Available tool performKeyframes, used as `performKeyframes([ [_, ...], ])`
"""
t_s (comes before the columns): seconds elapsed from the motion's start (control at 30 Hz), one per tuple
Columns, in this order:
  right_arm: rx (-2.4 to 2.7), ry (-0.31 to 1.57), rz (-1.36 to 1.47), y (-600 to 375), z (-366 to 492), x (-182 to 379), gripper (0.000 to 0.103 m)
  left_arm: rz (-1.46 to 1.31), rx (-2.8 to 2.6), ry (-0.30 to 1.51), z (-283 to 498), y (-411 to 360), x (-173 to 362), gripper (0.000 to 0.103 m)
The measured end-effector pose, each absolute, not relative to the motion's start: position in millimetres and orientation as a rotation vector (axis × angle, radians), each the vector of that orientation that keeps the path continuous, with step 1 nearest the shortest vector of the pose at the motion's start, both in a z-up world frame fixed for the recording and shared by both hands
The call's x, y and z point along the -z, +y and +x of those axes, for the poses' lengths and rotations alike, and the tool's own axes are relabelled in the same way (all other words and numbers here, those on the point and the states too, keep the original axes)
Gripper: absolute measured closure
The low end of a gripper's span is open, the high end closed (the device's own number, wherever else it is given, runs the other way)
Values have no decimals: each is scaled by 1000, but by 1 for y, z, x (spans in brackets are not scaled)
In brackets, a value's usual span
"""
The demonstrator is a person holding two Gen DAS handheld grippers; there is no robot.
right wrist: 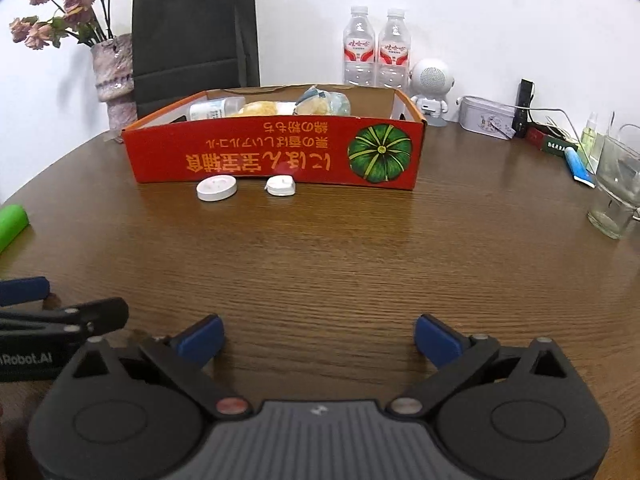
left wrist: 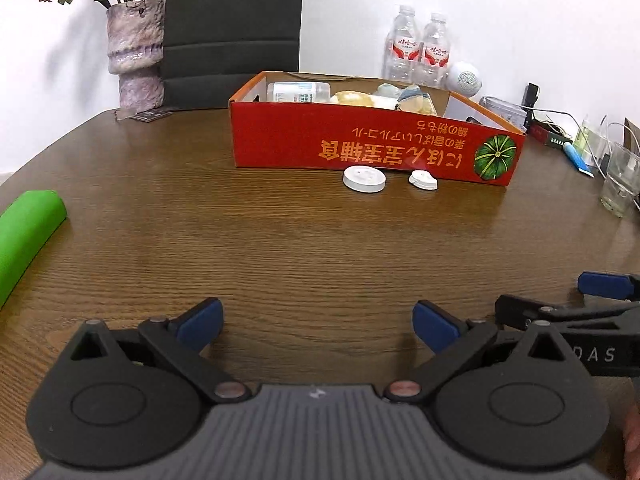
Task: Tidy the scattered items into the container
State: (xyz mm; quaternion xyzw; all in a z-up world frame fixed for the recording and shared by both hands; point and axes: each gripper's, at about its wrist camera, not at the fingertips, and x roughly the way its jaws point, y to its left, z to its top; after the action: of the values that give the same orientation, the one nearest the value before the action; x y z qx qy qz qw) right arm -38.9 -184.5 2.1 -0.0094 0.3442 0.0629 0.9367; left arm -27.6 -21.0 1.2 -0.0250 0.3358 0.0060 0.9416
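Observation:
A red cardboard box [left wrist: 360, 148] [right wrist: 240, 156] stands on the brown table and holds a small bottle [left wrist: 298, 91] [right wrist: 216, 108] and wrapped snacks [left wrist: 412, 98] [right wrist: 320, 102]. Two white items lie on the table against its front wall: a round disc [left wrist: 364, 178] [right wrist: 216, 188] and a smaller white piece [left wrist: 423, 179] [right wrist: 281, 186]. My left gripper [left wrist: 318, 322] is open and empty, low over the table, well short of the box. My right gripper [right wrist: 319, 338] is open and empty beside it, and its fingers show at the right edge of the left wrist view [left wrist: 604, 284].
A green object [left wrist: 24, 232] [right wrist: 12, 222] lies at the table's left edge. A vase of dried roses [left wrist: 136, 56] [right wrist: 114, 76], a black bag [right wrist: 196, 32], two water bottles [right wrist: 376, 48], a white speaker [right wrist: 430, 80], a tin [right wrist: 486, 118] and a glass [right wrist: 614, 196] stand along the back and right.

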Motion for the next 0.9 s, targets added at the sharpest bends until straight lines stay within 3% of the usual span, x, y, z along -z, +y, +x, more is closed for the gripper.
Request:
performKeyframes([
  [0.67,-125,707,-8,-188,-37,-3,0,-8,-20,685,-24,-25,0,0],
  [0.8,-258,705,68,-197,-9,-24,17,45,122,612,1,-21,-23,0],
  [0.83,-270,677,83,-198,3,-33,16,57,141,599,13,-20,-27,1],
  [0.9,-279,647,58,-191,30,-41,17,71,147,604,38,-19,-29,14],
])
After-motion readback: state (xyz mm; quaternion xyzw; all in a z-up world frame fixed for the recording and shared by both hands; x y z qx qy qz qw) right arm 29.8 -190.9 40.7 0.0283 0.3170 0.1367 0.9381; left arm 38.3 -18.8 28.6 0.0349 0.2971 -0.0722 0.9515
